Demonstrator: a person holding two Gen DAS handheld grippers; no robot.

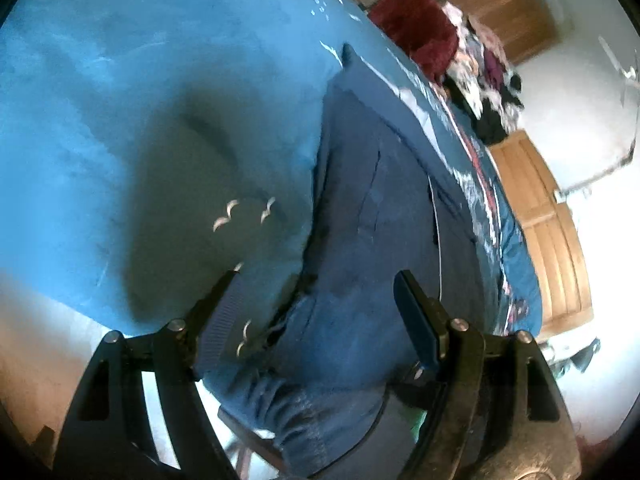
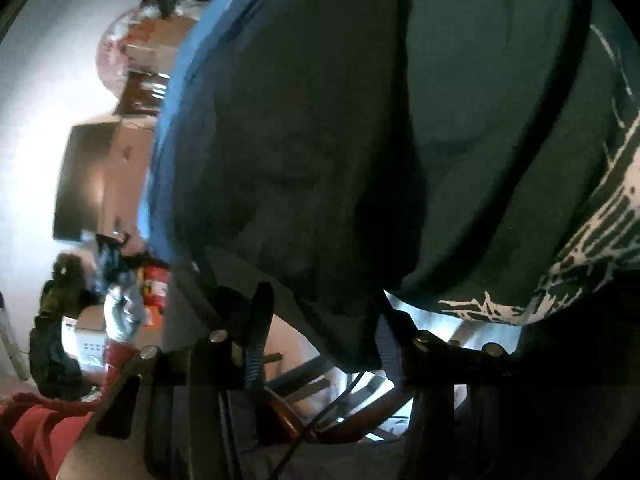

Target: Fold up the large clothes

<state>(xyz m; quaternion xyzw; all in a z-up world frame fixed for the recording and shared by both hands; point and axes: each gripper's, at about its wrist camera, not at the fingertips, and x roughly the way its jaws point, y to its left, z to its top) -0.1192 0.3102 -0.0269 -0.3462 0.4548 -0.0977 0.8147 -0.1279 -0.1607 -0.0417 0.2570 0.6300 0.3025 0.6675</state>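
Left gripper [image 1: 316, 308], low centre of the left wrist view: fingers spread wide, nothing pinched, navy cloth bunched loosely in the gap between them. The right-hand finger pad [image 1: 416, 324] stands clear of the fabric face; the left-hand finger lies against a ribbed cuff or hem [image 1: 220, 320]. The navy garment [image 1: 372, 216] runs up the middle of the frame over a bright blue bedspread [image 1: 120, 100] that fills the left half. Upper right of the frame: a dark red cushion [image 1: 416, 28] and a heap of mixed clothes [image 1: 488, 76], near the garment's far end. Right gripper [image 2: 320, 328], bottom centre of the right wrist view: fingers apart with dark cloth [image 2: 300, 140] sagging down between them; whether either pad bears on it I cannot tell, the lighting is too dim. A white-printed fabric [image 2: 592, 240] sits at the right edge. Risks, as I judge them: with the left fingers open, the bunched edge may slide off and the fold line be lost; closing now could catch several layers or the bedspread beneath, dragging it along; the right side's hanging slack may crease or pull unevenly if the two sides lift out of step.
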